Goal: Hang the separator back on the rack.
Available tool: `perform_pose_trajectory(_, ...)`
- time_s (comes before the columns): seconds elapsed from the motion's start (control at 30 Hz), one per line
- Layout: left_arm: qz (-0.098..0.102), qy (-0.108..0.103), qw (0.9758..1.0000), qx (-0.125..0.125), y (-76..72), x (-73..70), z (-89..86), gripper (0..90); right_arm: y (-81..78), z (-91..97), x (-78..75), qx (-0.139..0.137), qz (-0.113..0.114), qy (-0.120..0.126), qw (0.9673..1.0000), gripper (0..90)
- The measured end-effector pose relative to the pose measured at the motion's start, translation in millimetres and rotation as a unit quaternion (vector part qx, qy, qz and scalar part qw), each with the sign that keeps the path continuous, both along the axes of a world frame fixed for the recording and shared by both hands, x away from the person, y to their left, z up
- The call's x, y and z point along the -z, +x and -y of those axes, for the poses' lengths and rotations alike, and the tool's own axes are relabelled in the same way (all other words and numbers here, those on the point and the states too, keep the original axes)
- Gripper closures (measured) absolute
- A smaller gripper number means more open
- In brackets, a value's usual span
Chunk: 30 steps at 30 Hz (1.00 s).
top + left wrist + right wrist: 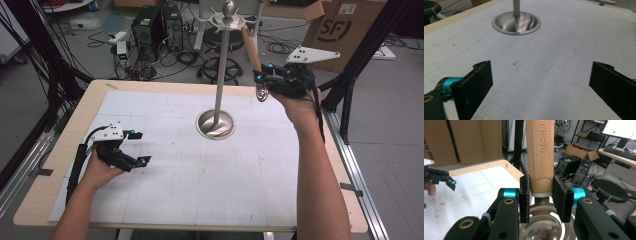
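Observation:
A steel utensil stand (221, 75) rises from a round base (215, 124) at the table's middle, with a hook ring and ball at its top (228, 17). My right gripper (258, 80) is held up to the right of the pole, shut on the lower end of a wooden utensil handle (251, 47) that leans up toward the hook ring. In the right gripper view the pads (524, 197) press the handle (541, 152), stamped KITCHEN, just above its white collar. A wire head (260, 93) hangs below the grip. My left gripper (137, 147) rests open on the mat, nothing between its fingers (475, 87).
A white gridded mat (190, 170) covers the wooden table (95, 92). The stand base (516, 23) lies ahead of the left gripper. Behind the table are computer towers (157, 25), a stool (220, 45), cardboard boxes (345, 27) and black frame posts (360, 60).

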State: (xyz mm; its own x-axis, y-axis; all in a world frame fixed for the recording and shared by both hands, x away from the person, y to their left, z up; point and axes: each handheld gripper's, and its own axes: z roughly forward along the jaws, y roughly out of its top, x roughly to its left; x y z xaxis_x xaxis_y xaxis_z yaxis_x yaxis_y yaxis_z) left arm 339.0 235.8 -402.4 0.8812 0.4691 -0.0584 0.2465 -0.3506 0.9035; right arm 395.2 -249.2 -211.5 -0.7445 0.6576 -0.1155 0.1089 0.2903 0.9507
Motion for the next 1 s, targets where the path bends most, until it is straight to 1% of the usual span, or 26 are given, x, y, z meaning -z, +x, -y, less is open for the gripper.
perform_pose_trajectory(0.03, -0.001, 0.003, 1.0000, 0.001, 0.5, 0.3, -0.2, 5.7, 0.8, -1.0, 0.4, 0.001, -0.003, -0.002, 1.0000, 68.9)
perform_pose_trajectory(0.07, -0.003, 0.002, 1.0000, 0.000, 0.4, 0.6, 0.1, 5.7, 2.1, -1.8, 0.7, 0.001, -0.001, -0.004, 1.0000, 68.9)
perform_pose_trajectory(0.13, 0.001, 0.003, 1.0000, 0.000, 0.8, 0.1, -0.5, 5.7, 3.7, -3.6, 1.3, 0.001, -0.004, -0.003, 1.0000, 68.8)
perform_pose_trajectory(0.2, 0.001, 0.001, 1.0000, -0.001, 0.7, -0.2, -1.2, 5.7, 5.0, -5.6, 1.9, 0.002, -0.006, -0.001, 1.0000, 68.8)
perform_pose_trajectory(0.3, -0.001, -0.001, 1.0000, -0.003, 0.8, 0.0, -1.4, 5.7, 8.0, -8.8, 2.0, 0.003, -0.007, -0.007, 0.9999, 68.8)
perform_pose_trajectory(0.4, 0.000, 0.000, 1.0000, 0.001, 0.1, -0.4, -0.9, 5.7, 9.4, -11.6, 2.8, 0.001, -0.009, -0.005, 0.9999, 68.8)
perform_pose_trajectory(0.5, -0.001, 0.004, 1.0000, 0.001, 0.5, 0.3, -0.6, 5.7, 12.0, -14.1, 4.4, 0.001, -0.012, -0.012, 0.9999, 68.8)
perform_pose_trajectory(0.7, 0.000, 0.000, 1.0000, -0.001, 0.6, -0.1, -1.7, 5.7, 16.2, -17.5, 6.3, -0.001, -0.014, -0.011, 0.9998, 68.8)
perform_pose_trajectory(0.8, 0.000, -0.001, 1.0000, -0.002, -0.2, -0.7, -2.3, 5.7, 18.6, -18.3, 6.3, 0.005, -0.019, -0.018, 0.9996, 68.8)
perform_pose_trajectory(0.87, 0.000, -0.002, 1.0000, 0.000, -0.9, -0.9, -2.1, 5.7, 19.7, -18.0, 6.3, 0.007, -0.022, -0.016, 0.9996, 68.8)
perform_pose_trajectory(0.9, 0.000, 0.001, 1.0000, 0.000, -0.9, -0.6, -2.1, 5.7, 20.5, -17.5, 6.1, 0.009, -0.025, -0.014, 0.9996, 68.8)
perform_pose_trajectory(1.0, -0.003, 0.005, 1.0000, -0.001, -0.4, 0.9, -1.5, 5.7, 22.5, -16.6, 4.7, 0.014, -0.025, -0.017, 0.9994, 68.8)
